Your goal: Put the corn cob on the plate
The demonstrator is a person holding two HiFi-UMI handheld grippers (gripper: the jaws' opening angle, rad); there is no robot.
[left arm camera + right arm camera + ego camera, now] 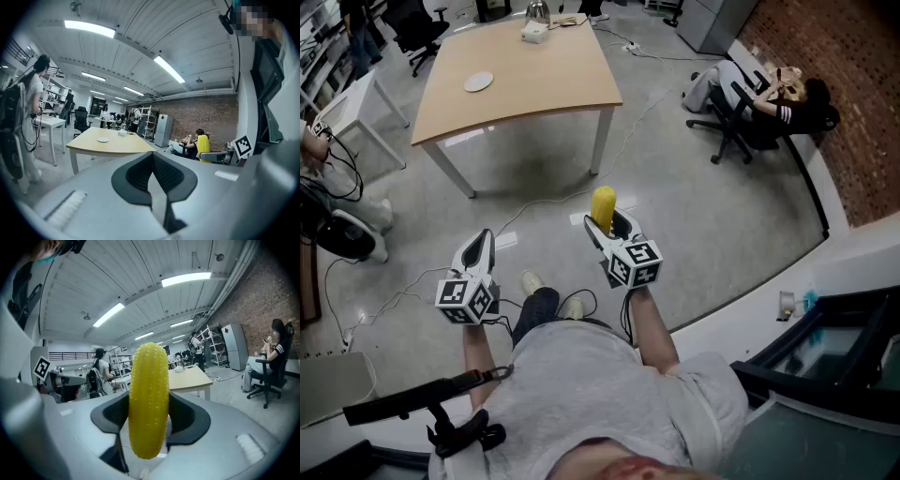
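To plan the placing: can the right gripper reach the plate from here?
Probably not yet. The right gripper, shut on the corn cob, hangs well short of the plate on the table; floor lies between, so stepping closer should do.

Open-plan office or lab: pale wooden table [544,66] at eleven o'clock, brick wall [853,103] at two o'clock, swivel chair [727,139], ceiling strip lights [89,29], metal shelving [146,121].

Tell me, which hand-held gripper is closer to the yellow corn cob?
Right. The right hand-held gripper is clamped on the corn cob, holding it upright. The left hand-held gripper is shut and empty, off to its left.
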